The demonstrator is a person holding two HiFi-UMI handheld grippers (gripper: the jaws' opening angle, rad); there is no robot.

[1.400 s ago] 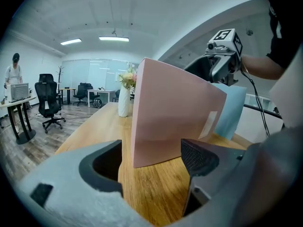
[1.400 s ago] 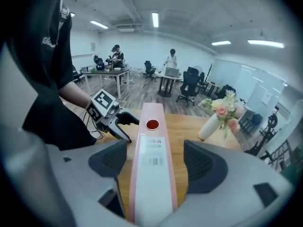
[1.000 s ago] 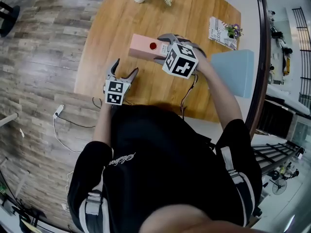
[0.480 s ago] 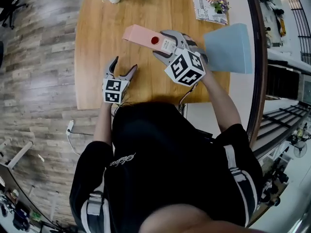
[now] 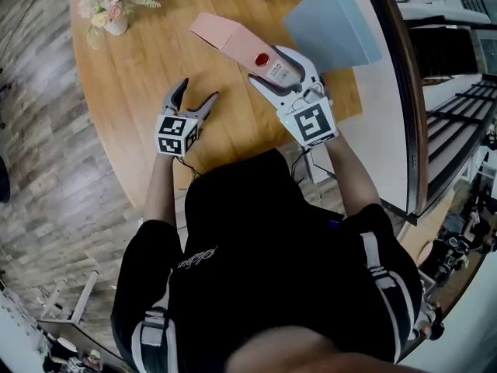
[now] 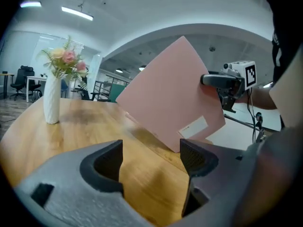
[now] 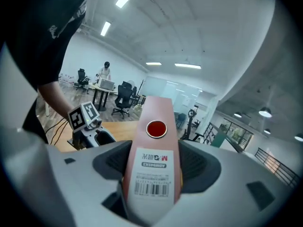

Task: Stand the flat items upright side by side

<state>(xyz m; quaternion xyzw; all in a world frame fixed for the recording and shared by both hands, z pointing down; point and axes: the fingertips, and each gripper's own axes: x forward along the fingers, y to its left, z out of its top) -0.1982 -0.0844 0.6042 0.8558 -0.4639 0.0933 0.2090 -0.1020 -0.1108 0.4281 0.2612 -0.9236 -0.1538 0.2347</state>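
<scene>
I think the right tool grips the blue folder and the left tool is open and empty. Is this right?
Not quite: the right tool grips the pink folder, not the blue one, as the right gripper view shows. The left tool is open and empty.

We hold our left tongs (image 5: 196,92) at centre left of the head view. Their jaws stand wide apart and empty, and their marker cube faces back toward our chest. Our right tongs (image 5: 276,67) sit higher, at centre right, with the jaws clamped on the narrow end of a pink flat box (image 5: 225,36), one pad on each side. Our left forearm (image 5: 159,189) and right forearm (image 5: 351,169) both stretch forward, bare below dark sleeves.
</scene>
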